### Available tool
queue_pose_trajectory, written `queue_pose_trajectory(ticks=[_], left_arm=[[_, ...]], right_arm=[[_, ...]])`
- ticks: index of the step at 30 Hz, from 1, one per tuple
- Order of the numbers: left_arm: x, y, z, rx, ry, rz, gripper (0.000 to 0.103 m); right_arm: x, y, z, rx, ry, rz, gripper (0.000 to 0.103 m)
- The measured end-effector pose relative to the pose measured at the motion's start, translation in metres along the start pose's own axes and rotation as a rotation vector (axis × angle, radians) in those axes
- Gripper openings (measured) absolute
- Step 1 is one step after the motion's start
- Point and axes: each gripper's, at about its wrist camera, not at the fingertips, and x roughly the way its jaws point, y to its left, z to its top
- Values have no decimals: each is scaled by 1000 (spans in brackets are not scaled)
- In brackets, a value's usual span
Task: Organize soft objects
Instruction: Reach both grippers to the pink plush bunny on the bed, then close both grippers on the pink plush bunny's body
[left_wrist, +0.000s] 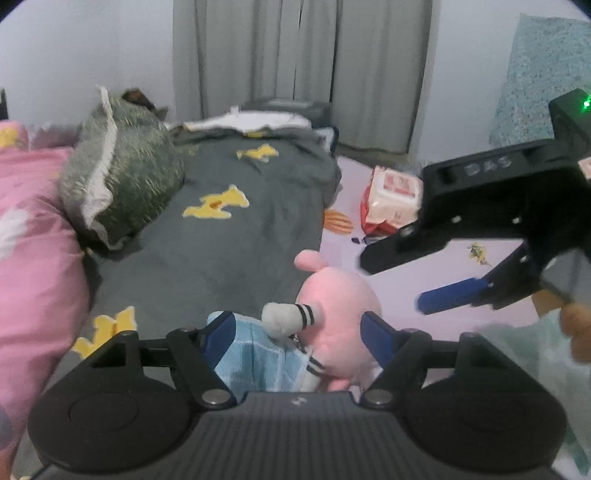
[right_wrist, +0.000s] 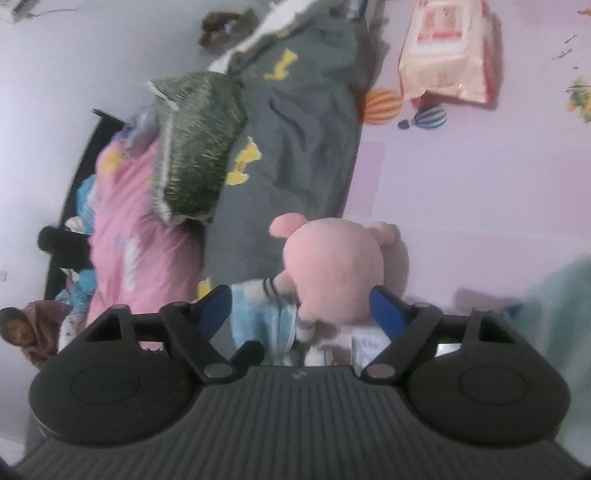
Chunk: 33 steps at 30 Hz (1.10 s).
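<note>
Left wrist view: my left gripper (left_wrist: 297, 330) closes around a pink plush toy (left_wrist: 334, 295) in a blue dress, its pads against the toy's sides on the grey blanket (left_wrist: 229, 236). My right gripper (left_wrist: 391, 282) hangs beside it, jaws spread and empty. A green pillow (left_wrist: 118, 173) rests farther up the blanket.

My left gripper (left_wrist: 295, 328) points down and forward, fingers (left_wrist: 375, 334) apart. My right gripper (left_wrist: 395, 278) reaches in from the right, tilted, fingers spread, a hand (left_wrist: 580, 332) gripping behind it.
</note>
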Motion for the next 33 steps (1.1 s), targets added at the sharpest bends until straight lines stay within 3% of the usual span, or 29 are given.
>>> queue_pose_trajectory(ticks=[8,15,19,29,33], left_arm=[[48,7,12,-63,111,-66,73],[74,0,21,-116,202,-158,73],[78,-14,27,-120,205,-187,74],[75,-51,43,-122,188,-388,75],[66,-53,40,-113,169,-396,79]], right_arm=[[51,-16,20,60,27,-10,65],[52,-43,26,134,43,2,62],[46,-62,29,190,31,31,62],[5,-112,36,308,-57,18,63],[-11,-131,32,353,-81,3,64]])
